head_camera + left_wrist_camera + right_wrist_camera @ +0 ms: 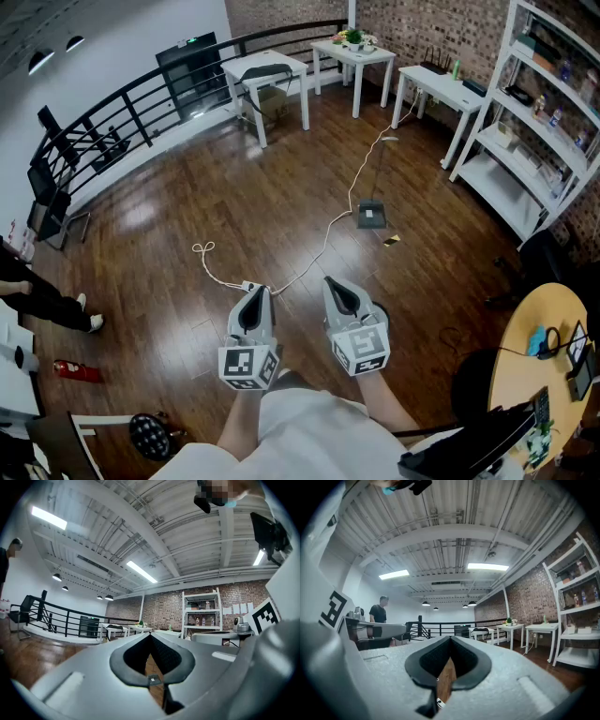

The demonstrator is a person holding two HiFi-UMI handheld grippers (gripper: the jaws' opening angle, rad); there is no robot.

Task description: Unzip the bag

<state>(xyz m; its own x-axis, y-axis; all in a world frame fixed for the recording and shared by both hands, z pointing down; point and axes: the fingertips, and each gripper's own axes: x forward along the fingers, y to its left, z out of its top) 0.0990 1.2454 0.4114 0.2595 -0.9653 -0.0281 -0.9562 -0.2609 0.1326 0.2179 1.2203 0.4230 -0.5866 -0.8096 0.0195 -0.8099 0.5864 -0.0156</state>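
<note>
Left gripper (254, 292) is held low and close in front of the body, forearm drawn in. Its jaws are pointed forward over the dark brown wooden plank floor (178, 216), and its square-marker cube (249, 366) is turned up toward the head camera. In the left gripper view the black pads (136, 656) are seen pressed together at the tip. The jaws are fully closed and nothing is gripped; only floor is seen through the gap behind the pads.

Right gripper (331, 281) is held just beside it at the same height, tip angled slightly toward the left gripper, marker cube (362, 349) up. Its black pads (433, 660) are likewise closed together, with nothing between them.

A thin white cable (323, 246) is laid on the floor just ahead of both tips and runs on toward white square tables (272, 75) far ahead. A white metal shelf rack (534, 122) is seen far ahead-right of the right gripper.

The bag is not located in any view, so its position, heading and long axis cannot be told.
</note>
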